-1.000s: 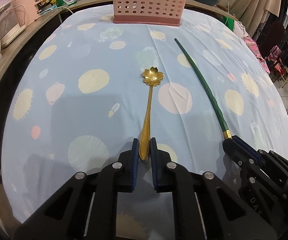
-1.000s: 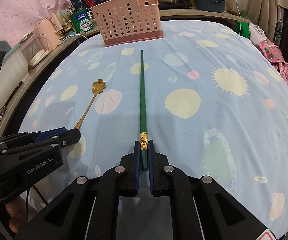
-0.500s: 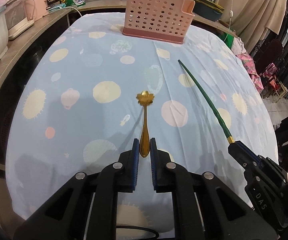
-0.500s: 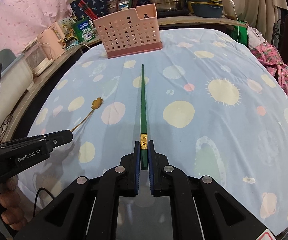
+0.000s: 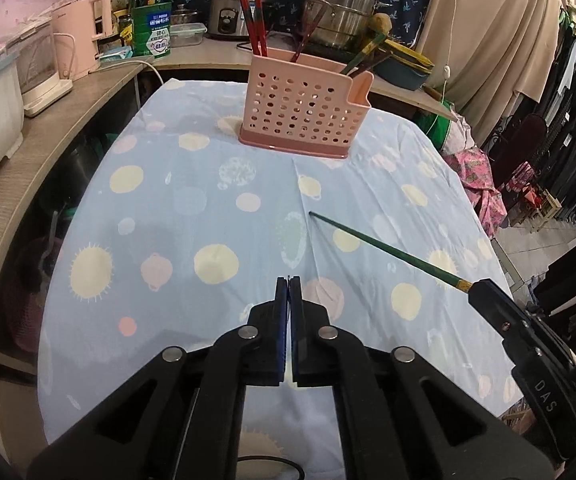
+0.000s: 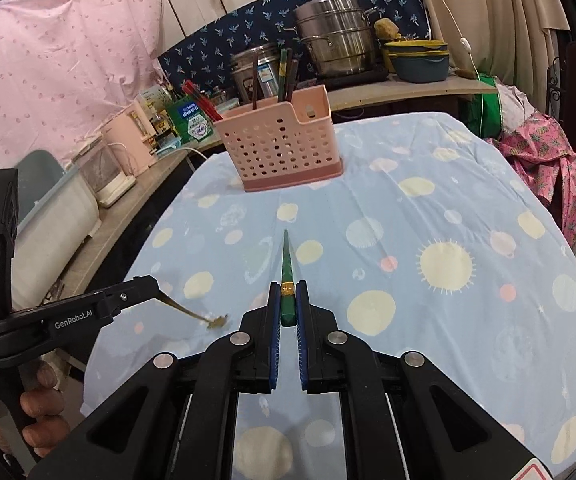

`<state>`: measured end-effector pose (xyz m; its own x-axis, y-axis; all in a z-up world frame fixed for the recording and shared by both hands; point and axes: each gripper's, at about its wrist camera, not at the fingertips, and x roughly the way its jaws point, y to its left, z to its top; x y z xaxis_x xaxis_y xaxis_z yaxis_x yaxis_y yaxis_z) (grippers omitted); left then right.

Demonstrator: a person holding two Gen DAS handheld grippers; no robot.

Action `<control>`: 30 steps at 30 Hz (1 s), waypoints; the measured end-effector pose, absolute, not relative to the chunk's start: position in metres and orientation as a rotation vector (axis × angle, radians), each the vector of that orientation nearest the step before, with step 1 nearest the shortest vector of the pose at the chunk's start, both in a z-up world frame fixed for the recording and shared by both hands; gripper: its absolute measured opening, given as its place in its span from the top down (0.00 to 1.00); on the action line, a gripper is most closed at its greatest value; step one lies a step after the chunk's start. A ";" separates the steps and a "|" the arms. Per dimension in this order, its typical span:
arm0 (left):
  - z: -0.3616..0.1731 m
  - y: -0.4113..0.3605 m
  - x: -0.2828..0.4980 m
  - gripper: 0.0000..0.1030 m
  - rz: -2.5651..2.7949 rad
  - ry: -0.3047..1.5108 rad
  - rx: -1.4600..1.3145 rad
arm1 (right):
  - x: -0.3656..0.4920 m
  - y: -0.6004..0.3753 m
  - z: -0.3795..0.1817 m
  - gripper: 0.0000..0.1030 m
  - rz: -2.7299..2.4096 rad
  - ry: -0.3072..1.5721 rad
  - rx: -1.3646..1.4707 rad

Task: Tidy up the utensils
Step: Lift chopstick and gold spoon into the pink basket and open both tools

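My left gripper (image 5: 288, 280) hangs above the blue spotted cloth. Its jaws are closing and look pressed together in the left wrist view, where no spoon shows. In the right wrist view the gold flower spoon (image 6: 192, 312) dangles by its handle end from the left gripper (image 6: 150, 284), bowl sloping down towards the cloth. My right gripper (image 6: 288, 286) is shut on the gold-banded end of a green chopstick (image 6: 287, 260), which points ahead, lifted off the cloth. The left wrist view shows that chopstick (image 5: 383, 248) slanting out of the right gripper (image 5: 483, 292). The pink perforated utensil basket (image 5: 303, 116) stands at the far end.
The basket (image 6: 284, 148) holds several chopsticks. Behind it a wooden counter (image 5: 208, 56) carries steel pots (image 5: 343, 8), a rice cooker, a green tin and pink appliances. A shelf runs along the left edge. Clothes hang at the right. A hand (image 6: 36, 412) grips the left tool.
Both grippers rose off the cloth, lifting the spoon and the chopstick. The spoon swung from pointing ahead to hanging below the left fingers, and the left jaws drew closer together.
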<state>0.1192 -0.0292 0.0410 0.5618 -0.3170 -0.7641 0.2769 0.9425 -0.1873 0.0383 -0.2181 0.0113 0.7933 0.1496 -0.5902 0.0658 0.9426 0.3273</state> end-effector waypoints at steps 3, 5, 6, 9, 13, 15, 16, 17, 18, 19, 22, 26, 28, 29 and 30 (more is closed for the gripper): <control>0.050 -0.027 0.126 0.99 -0.339 0.883 -0.045 | 0.044 -0.221 0.030 0.93 0.051 0.609 0.338; 0.056 -0.026 0.132 0.99 -0.336 0.870 -0.047 | 0.048 -0.225 0.041 0.93 0.051 0.581 0.340; 0.058 -0.026 0.135 0.99 -0.338 0.867 -0.050 | 0.051 -0.228 0.045 0.93 0.050 0.569 0.345; 0.066 -0.022 0.144 0.99 -0.340 0.860 -0.068 | 0.059 -0.236 0.057 0.93 0.054 0.544 0.370; 0.081 -0.020 0.157 0.99 -0.344 0.840 -0.083 | 0.069 -0.243 0.072 0.93 0.054 0.508 0.379; 0.092 -0.021 0.165 0.99 -0.354 0.822 -0.092 | 0.075 -0.247 0.081 0.93 0.055 0.484 0.380; 0.098 -0.021 0.169 0.99 -0.361 0.816 -0.099 | 0.079 -0.248 0.086 0.93 0.053 0.473 0.378; 0.103 -0.022 0.173 0.99 -0.368 0.810 -0.105 | 0.082 -0.249 0.089 0.93 0.053 0.464 0.377; 0.109 -0.023 0.178 0.99 -0.376 0.800 -0.111 | 0.086 -0.251 0.094 0.93 0.055 0.452 0.377; 0.116 -0.025 0.183 0.99 -0.382 0.787 -0.112 | 0.090 -0.252 0.099 0.93 0.056 0.441 0.378; 0.137 -0.030 0.199 0.99 -0.395 0.746 -0.119 | 0.104 -0.258 0.114 0.93 0.056 0.403 0.385; 0.162 -0.036 0.223 0.99 -0.410 0.698 -0.136 | 0.125 -0.267 0.136 0.93 0.037 0.341 0.378; 0.172 -0.039 0.235 0.99 -0.412 0.678 -0.147 | 0.137 -0.271 0.147 0.93 0.024 0.307 0.374; 0.176 -0.041 0.240 0.99 -0.417 0.670 -0.153 | 0.142 -0.273 0.153 0.93 0.013 0.292 0.370; 0.181 -0.042 0.248 0.99 -0.421 0.663 -0.164 | 0.148 -0.276 0.158 0.93 0.001 0.275 0.365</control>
<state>0.2481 -0.0421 0.1809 0.7077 -0.4290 -0.5613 0.3262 0.9032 -0.2790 0.1478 -0.2760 0.1584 0.9628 0.0499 -0.2655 0.0487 0.9346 0.3524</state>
